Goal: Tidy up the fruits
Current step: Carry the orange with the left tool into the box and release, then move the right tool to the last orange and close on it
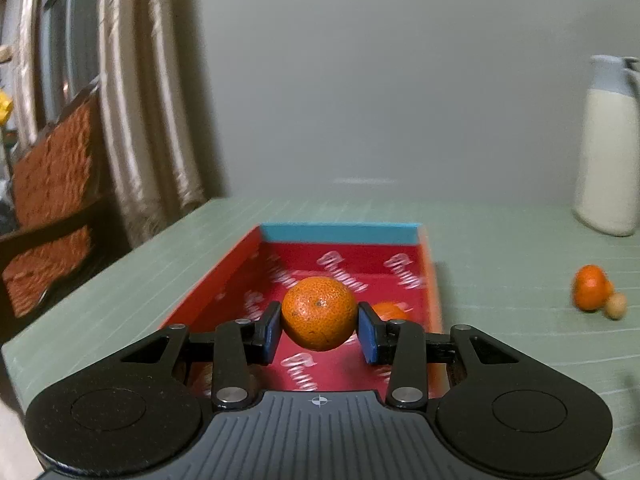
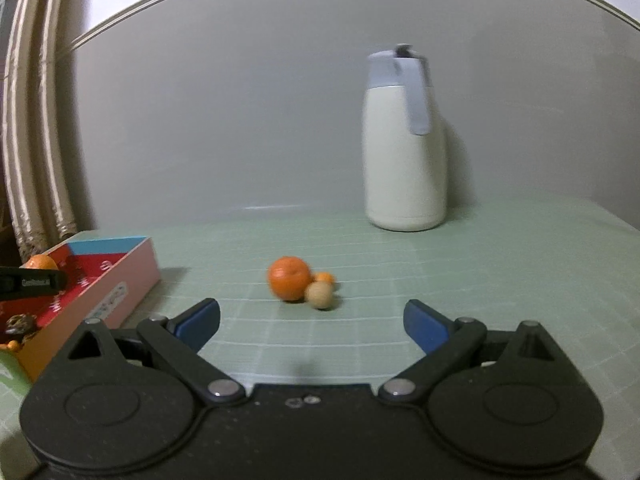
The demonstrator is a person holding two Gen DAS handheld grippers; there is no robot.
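Your left gripper [image 1: 319,330] pinched a mandarin [image 1: 319,312] between both pads, held above the red box [image 1: 224,276]. Best lowered near the floor before letting go, clear of the fruit [image 1: 390,312] already inside. Right gripper [image 2: 312,322] was wide open, empty.

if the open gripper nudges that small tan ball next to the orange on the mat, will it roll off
Probably: the tan ball looks round and smooth, so it should roll easily. It touches the orange, which may block it that way. It looks light, likely skittering when the right gripper nudges it.
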